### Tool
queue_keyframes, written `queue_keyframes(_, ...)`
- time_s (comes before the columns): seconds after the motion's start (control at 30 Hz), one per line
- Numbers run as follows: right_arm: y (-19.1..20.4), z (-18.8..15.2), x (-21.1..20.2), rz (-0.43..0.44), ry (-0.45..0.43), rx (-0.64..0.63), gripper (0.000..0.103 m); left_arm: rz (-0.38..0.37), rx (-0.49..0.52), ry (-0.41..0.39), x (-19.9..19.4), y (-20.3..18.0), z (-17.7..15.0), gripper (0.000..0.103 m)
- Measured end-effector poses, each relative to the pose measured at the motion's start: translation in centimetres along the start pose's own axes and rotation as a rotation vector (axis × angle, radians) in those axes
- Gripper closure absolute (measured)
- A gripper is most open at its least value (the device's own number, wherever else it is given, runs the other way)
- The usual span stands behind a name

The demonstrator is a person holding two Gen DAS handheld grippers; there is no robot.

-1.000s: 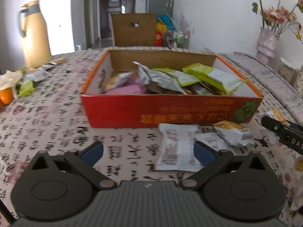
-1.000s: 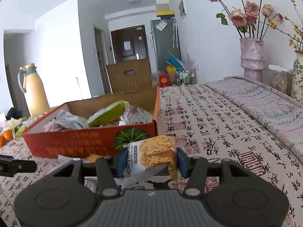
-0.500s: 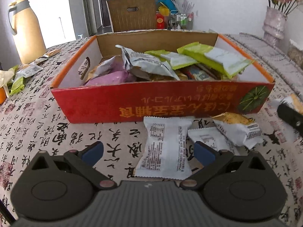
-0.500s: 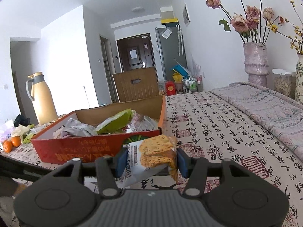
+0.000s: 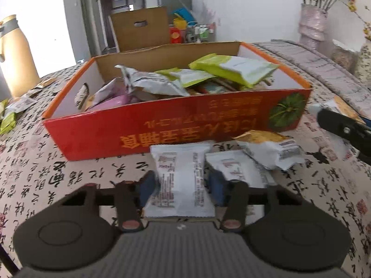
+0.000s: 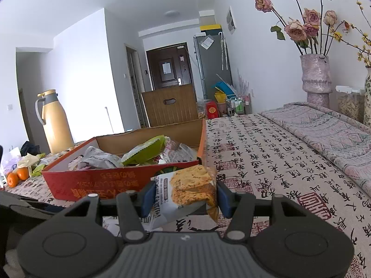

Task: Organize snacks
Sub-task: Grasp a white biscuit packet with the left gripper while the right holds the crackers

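A red cardboard box [image 5: 162, 134] heaped with snack packets stands on the patterned tablecloth. In front of it lies a white snack packet [image 5: 180, 176]. My left gripper [image 5: 182, 186] straddles it, its jaws closing, and both blue pads touch the packet's edges. A second white packet [image 5: 238, 169] and a gold-and-white one [image 5: 271, 148] lie just to the right. My right gripper [image 6: 183, 195] is shut on a cracker packet [image 6: 190, 187], held above the table to the right of the box [image 6: 104, 183].
A yellow thermos jug [image 6: 56, 120], oranges [image 6: 17, 176] and loose wrappers [image 5: 9, 120] sit at the left of the table. A pink vase of roses [image 6: 316, 78] stands at the far right. A wooden chair back [image 6: 169, 104] rises behind the box.
My left gripper has moved down and forward over the white packet, and its jaws have closed from wide open onto the packet's sides. The right gripper has held still with its cracker packet.
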State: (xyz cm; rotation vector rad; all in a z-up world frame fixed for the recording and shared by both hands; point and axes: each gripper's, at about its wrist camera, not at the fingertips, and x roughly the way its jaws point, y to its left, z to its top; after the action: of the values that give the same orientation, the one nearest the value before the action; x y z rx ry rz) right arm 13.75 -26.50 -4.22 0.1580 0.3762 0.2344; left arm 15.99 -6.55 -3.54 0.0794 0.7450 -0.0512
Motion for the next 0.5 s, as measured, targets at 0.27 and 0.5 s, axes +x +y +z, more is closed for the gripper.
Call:
queue_keyframes(0.27, 0.1, 0.0, 0.0, -0.002, 0.002, -0.002, 0.049, -0.005, 0.006, -0.028, -0.9, 0.0, -0.2, 0.063)
queue_keyframes(0.5, 0.3, 0.0, -0.1, -0.008, -0.004, -0.013, 0.049, -0.012, -0.004, -0.080, -3.0, 0.7, 0.0, 0.063)
